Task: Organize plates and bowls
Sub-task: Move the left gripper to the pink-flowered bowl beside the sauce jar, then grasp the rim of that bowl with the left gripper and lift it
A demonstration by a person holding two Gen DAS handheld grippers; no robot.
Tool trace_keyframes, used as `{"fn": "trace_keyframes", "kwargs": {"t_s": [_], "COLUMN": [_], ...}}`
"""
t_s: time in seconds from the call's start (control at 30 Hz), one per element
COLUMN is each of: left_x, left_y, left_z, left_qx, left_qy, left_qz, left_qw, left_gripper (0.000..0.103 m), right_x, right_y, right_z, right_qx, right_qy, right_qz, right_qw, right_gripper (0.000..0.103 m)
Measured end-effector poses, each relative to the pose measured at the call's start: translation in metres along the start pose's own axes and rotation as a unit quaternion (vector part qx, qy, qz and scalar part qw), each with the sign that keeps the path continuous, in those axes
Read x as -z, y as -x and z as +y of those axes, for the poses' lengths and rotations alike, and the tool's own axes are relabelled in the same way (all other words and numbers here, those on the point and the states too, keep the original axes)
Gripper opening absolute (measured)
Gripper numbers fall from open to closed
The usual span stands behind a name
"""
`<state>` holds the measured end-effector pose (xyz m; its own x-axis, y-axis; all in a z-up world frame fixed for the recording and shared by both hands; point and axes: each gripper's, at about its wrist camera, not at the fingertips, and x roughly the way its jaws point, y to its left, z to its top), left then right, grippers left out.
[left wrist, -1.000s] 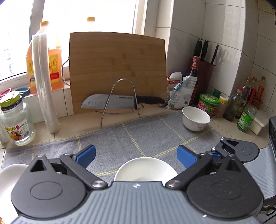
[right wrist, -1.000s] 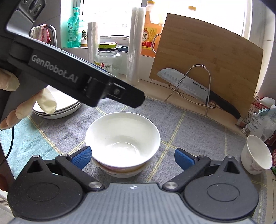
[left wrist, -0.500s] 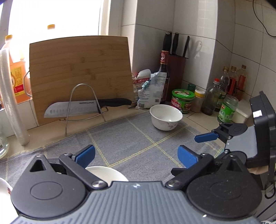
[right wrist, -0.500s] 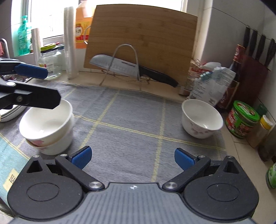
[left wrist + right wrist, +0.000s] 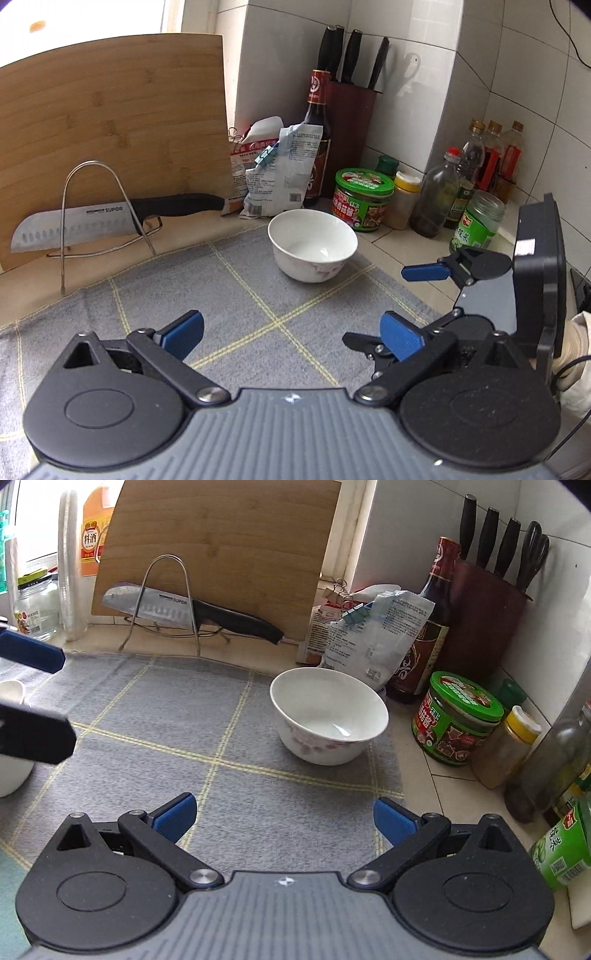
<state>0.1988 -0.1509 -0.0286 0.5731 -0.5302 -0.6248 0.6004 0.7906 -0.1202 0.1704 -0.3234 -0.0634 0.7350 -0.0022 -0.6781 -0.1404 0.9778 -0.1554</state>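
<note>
One white bowl (image 5: 328, 716) with a faint pink flower pattern sits alone and upright at the far right corner of the grey checked mat (image 5: 207, 738), just beside a green-lidded jar (image 5: 458, 720) and in front of a clipped food bag (image 5: 373, 635). We hold both tools empty above the mat. Our right gripper (image 5: 282, 818) has its blue fingers spread wide and points toward that bowl, though well short of it. Our left gripper (image 5: 291, 334) is spread too, holding nothing. At the left edge of the right-hand view we glimpse part of another white dish (image 5: 11, 760), half hidden behind the other tool; it may be a stack of bowls, but we cannot tell from this sliver. No plates show in either view. We judge the task partly done: the lone bowl is not yet gathered, and fetching it looks like the step in hand. A kitchen knife (image 5: 110, 221) rests in a wire rack against a wooden chopping board (image 5: 110, 122) behind the mat.
</note>
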Motion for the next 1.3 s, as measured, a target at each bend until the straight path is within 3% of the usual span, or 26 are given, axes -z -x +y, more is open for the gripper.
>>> {"fn": "trace_keyframes", "kwargs": {"t_s": [0.57,0.77,1.0,1.3], "left_x": [-0.074,-0.083,-0.086,-0.087], "left_y": [-0.124,-0.161,-0.189,-0.208], "left_z": [-0.005,-0.007,-0.002,0.0], "left_qx": [0.03,0.024,0.032,0.036], "left_qy": [0.037,0.026,0.03,0.027], "left_qz": [0.058,0.084,0.112,0.126], "left_qw": [0.9972,0.9958,0.9928,0.991], "left_gripper": [0.1,0.097,0.085,0.083], "right_x": [-0.015,-0.016,-0.016,-0.019], "right_y": [-0.055,-0.07,-0.077,-0.084], "right_z": [-0.037,-0.04,-0.039,-0.038], "right_qx": [-0.003,-0.007,-0.003,-0.008], "right_qy": [-0.001,-0.004,0.011,0.029], "right_qz": [-0.029,-0.028,-0.037,-0.05], "right_qw": [1.0,1.0,0.999,0.998], "right_gripper": [0.103,0.103,0.103,0.103]}}
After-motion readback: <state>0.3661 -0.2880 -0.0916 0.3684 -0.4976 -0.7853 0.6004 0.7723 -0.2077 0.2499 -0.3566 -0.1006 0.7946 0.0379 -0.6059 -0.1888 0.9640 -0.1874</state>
